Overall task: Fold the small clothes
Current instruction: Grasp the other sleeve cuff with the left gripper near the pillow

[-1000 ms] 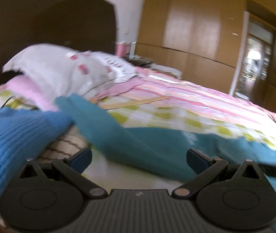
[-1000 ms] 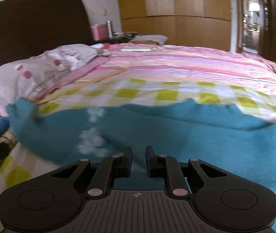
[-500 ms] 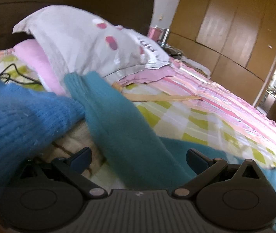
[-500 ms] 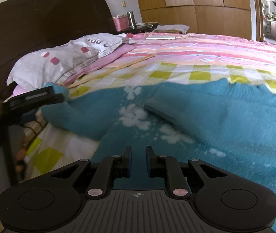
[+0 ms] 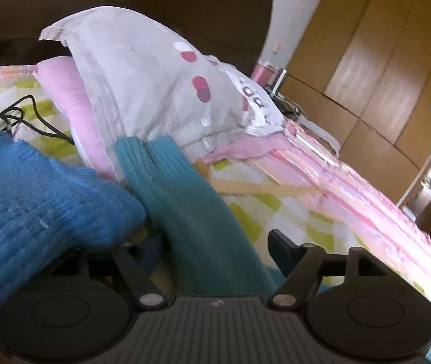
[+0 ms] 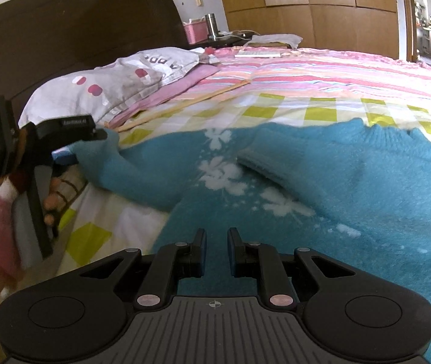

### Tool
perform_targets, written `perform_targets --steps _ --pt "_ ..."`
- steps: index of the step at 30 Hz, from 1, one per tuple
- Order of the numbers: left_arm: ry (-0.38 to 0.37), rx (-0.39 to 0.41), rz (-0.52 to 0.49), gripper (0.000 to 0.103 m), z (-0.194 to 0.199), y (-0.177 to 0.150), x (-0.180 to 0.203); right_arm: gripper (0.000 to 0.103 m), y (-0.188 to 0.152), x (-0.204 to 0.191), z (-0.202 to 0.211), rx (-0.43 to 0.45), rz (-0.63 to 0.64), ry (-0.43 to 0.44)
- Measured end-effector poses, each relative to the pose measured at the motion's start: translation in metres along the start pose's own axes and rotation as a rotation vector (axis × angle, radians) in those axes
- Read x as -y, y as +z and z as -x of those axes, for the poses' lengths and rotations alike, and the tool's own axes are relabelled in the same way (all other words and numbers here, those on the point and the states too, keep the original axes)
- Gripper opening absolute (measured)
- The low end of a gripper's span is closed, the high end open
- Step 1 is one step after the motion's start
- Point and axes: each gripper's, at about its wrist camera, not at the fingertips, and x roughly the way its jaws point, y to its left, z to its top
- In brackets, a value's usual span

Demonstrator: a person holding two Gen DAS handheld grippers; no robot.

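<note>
We are spreading a teal sweater (image 6: 321, 188) on the checked bedsheet (image 6: 306, 112). Our left gripper (image 5: 215, 251) is hanging open around its sleeve (image 5: 191, 200) near the grey pillow (image 5: 142, 91); our right gripper (image 6: 216, 247) is hovering nearly closed, empty, over the hem.

You can make out only fragments of print on the grey pillowcase (image 5: 154, 85): pale block letters resembling "ppp" in the left wrist view and "A PP" (image 6: 160, 60) in the right. A small white label on the left gripper (image 6: 74, 121) is too blurred for you to read.
</note>
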Motion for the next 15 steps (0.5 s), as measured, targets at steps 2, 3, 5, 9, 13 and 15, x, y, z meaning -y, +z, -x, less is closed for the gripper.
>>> perform_targets --steps 2,3,5,9,13,15 --pt "0.015 0.011 0.000 0.079 -0.005 0.001 0.001 0.017 0.001 0.000 0.000 0.000 0.002 -0.002" --pt "0.019 0.014 -0.002 0.079 -0.009 0.002 0.002 0.017 0.001 0.000 0.000 0.000 0.002 -0.002" --pt "0.034 0.012 -0.016 0.069 -0.014 0.003 0.005 0.017 0.002 -0.001 -0.001 0.003 0.000 0.001" --pt "0.029 0.023 -0.051 0.039 -0.010 0.004 0.009 0.017 0.000 0.002 0.000 0.008 -0.024 0.025" --pt "-0.013 0.061 -0.086 0.021 0.006 0.008 0.017 0.014 -0.005 0.009 0.003 0.012 -0.053 0.042" --pt "-0.047 0.086 -0.114 0.020 0.017 0.010 0.028 0.014 -0.007 0.014 0.006 0.017 -0.069 0.048"
